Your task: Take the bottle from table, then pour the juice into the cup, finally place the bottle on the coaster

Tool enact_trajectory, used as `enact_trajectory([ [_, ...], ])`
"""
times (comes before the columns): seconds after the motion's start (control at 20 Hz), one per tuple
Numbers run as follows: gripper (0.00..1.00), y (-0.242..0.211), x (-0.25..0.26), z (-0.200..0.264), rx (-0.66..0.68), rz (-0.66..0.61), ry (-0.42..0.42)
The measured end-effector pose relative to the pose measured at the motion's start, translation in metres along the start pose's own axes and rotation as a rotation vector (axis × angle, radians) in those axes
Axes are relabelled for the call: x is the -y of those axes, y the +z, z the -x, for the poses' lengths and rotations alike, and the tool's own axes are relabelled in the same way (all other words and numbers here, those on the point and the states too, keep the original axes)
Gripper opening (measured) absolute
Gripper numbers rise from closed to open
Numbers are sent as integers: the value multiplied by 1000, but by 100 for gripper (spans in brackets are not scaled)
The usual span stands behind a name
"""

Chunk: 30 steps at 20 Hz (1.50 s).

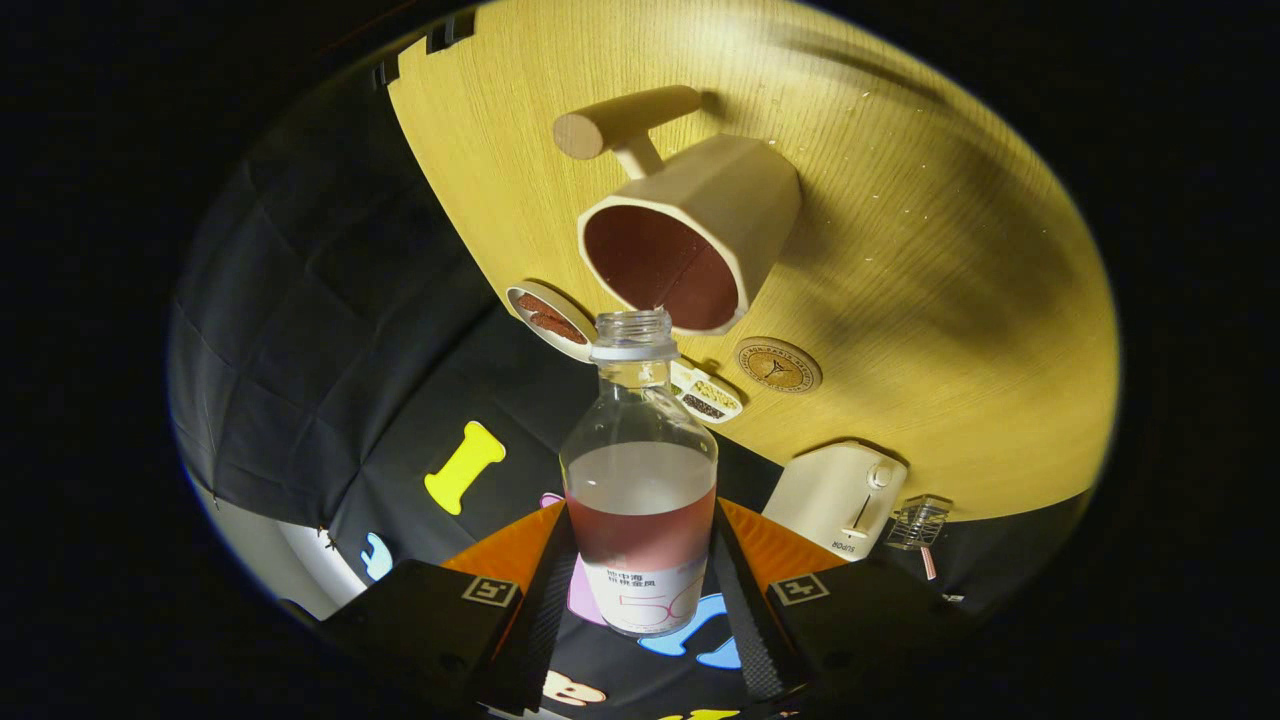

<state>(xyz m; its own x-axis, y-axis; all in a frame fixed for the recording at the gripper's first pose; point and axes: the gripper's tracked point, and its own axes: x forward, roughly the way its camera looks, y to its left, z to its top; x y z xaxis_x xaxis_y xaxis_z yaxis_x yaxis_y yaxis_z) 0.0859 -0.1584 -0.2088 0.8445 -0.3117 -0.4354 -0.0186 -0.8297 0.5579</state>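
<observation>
Bottle (640, 480) is clamped between my fingers (545, 610), one pressing each side of the lower body at the label. Cap is off, open neck points at the cup (690, 240). Reddish juice sits low in the bottle, clear glass above it. The view is rolled, so I judge the bottle tilted toward the cup. I can't tell whether any stream is leaving the neck.

Cup is a pale faceted mug with a wooden bar handle, on the wood-grain worktop (950, 250), mouth just beyond the bottle neck; inside looks reddish. Round coaster (778, 364) lies near the cup's base, bare.

My read: pour step in hand. To do it well I'd keep the neck over the cup mouth, roll slowly about the neck, keep grip firm so the glass doesn't slip, then level out before going to the coaster.

Further out: a small dish (548, 318), a compartment tray (705, 392), a white toaster (838, 498).
</observation>
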Motion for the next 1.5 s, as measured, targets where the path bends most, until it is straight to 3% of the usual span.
enact_trajectory([
  [0.5, 76, 0, 3, -4, 5, 34, -6],
  [0.7, 76, 4, 12, -4, -2, 137, -24],
  [1.0, 76, 7, 37, -2, -35, 571, -82],
  [1.3, 76, 25, 40, 7, 36, 955, -54],
  [1.5, 76, 18, 35, 16, 78, 1235, 20],
])
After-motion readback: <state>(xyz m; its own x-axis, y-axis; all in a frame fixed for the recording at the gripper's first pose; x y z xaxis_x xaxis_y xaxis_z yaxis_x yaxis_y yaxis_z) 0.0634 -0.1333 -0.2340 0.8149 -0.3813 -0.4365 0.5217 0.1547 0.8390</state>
